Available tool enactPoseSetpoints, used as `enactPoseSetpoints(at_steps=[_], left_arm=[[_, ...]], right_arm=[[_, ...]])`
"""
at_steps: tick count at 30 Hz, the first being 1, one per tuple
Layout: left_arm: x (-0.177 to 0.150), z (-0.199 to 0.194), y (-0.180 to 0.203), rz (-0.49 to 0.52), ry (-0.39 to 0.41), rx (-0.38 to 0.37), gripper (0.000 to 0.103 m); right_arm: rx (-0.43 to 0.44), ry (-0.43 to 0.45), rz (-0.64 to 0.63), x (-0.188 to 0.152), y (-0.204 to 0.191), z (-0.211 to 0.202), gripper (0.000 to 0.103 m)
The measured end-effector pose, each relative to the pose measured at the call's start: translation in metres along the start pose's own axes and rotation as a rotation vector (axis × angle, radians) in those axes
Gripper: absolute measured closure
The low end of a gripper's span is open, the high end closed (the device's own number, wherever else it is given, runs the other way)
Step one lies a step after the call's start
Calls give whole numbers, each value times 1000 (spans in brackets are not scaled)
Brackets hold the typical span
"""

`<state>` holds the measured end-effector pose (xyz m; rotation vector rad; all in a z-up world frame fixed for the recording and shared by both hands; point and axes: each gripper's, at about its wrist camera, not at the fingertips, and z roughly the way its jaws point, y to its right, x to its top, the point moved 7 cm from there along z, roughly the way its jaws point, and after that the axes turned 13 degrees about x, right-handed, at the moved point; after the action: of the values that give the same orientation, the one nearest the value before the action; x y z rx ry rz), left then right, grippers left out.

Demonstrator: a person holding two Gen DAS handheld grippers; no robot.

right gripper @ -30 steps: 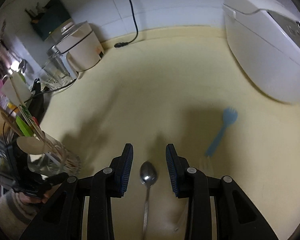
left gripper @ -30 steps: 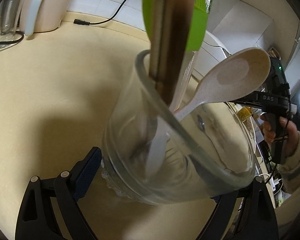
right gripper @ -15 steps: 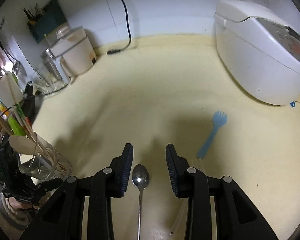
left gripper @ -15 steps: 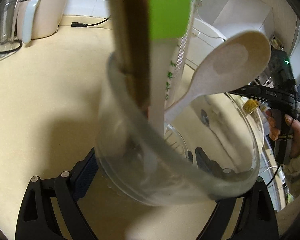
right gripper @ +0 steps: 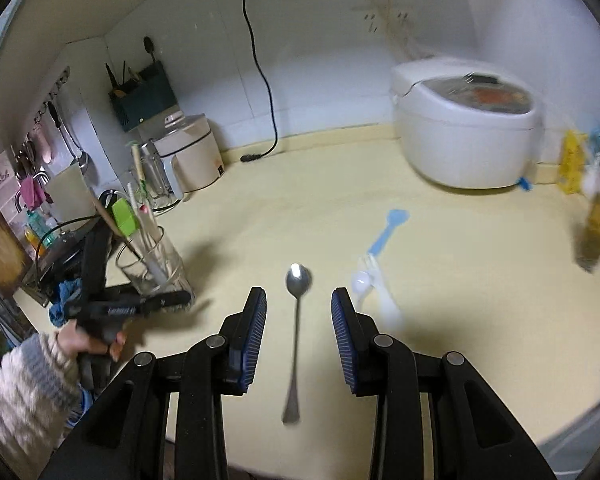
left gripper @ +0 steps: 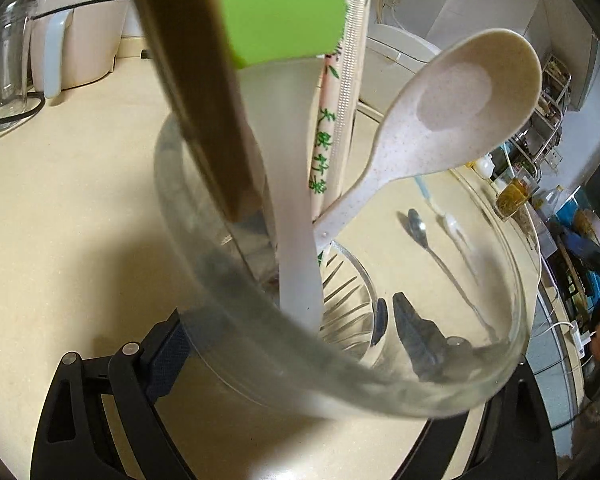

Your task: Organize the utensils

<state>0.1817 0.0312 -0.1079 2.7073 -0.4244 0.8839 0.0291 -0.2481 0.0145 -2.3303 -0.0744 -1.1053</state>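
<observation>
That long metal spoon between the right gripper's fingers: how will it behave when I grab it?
The metal spoon looks thin, polished and flat on the counter, so probably slippery and hard to get under. Its long handle likely pivots if pinched off-centre. Stiff and light, probably.

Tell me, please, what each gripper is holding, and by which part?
The left gripper clamps the glass cup near its base; the right gripper holds nothing.

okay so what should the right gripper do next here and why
Probably lower the right gripper onto the metal spoon and close. Its jaws stand open with nothing between the pads, the spoon lies flat on the counter in line with the gap, and the glass in the left gripper has room.
</observation>
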Motion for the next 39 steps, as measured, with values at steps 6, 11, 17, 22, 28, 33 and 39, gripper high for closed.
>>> enactPoseSetpoints(at_steps=[6,11,17,22,28,33,39], left_arm=[[-1,0,1,3,0,3,10],[-6,2,1,5,0,6,10],[-5,4,7,13,-1,15,10],[-6,4,6,-1,1,-2,10],[-7,4,2,-2,1,-2,10],[-6,3,1,-8,1,-10,10],[-4,7,-2,5,0,40,10]], right_arm=[[-67,67,-3,-2,-5,-48,69],[-83,111,-26,-4,-24,-73,69],[-86,141,-66,5,-44,-84,69],[-63,171,-91,22,-56,-84,69],[-43,162,-86,16,-50,-77,69],[-10,161,-78,19,-33,-67,69],[62,139,13,-2,-7,-47,69]])
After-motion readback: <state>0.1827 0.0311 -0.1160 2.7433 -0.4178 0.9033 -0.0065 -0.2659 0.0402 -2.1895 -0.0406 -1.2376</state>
